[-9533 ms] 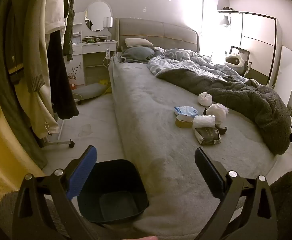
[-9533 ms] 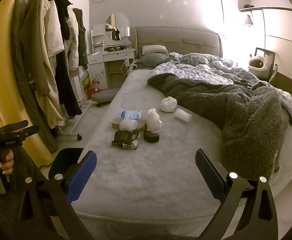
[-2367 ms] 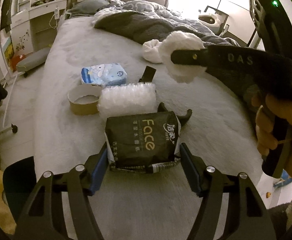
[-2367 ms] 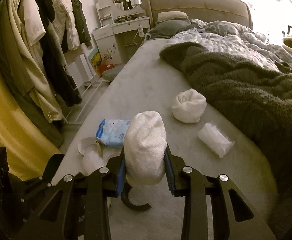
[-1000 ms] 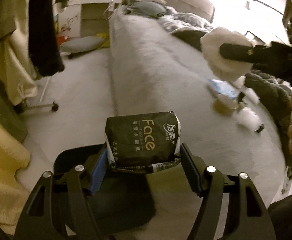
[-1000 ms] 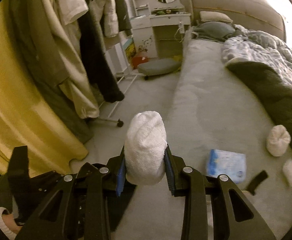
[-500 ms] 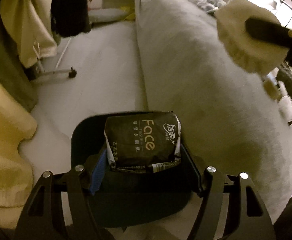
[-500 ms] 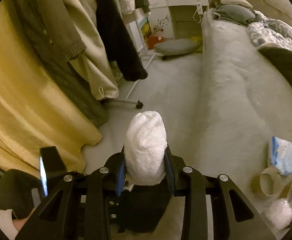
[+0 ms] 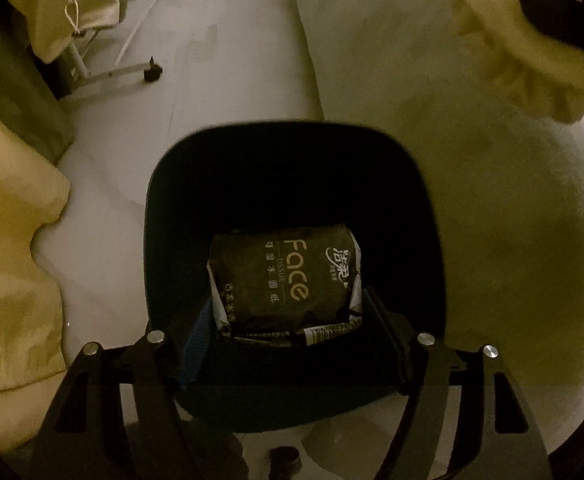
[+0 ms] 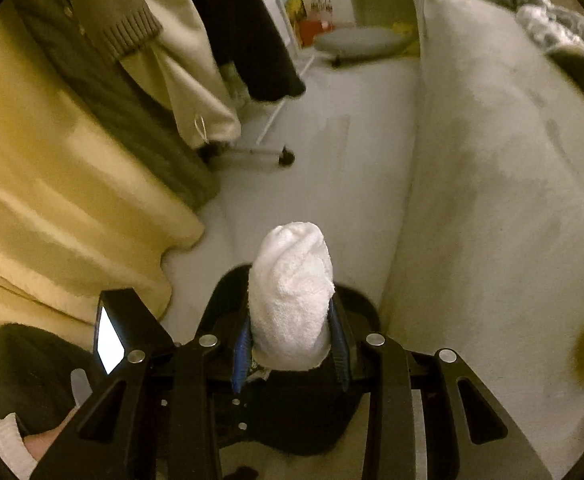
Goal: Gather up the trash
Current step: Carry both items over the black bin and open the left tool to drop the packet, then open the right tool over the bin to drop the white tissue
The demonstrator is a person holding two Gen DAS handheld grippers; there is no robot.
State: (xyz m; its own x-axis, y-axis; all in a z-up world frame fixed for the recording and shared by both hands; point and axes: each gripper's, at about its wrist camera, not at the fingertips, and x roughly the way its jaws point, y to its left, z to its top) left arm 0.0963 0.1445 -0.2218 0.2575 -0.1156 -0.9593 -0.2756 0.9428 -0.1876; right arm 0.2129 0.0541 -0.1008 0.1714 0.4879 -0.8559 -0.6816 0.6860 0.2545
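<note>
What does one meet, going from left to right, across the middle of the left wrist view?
Yellow curtain → pale floor → dark trash bin → black tissue pack above the bin, between the opening jaws → grey bed.

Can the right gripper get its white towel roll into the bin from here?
Probably yes: the right gripper holds the white towel roll right over the dark bin, though the left gripper shares the opening.
</note>
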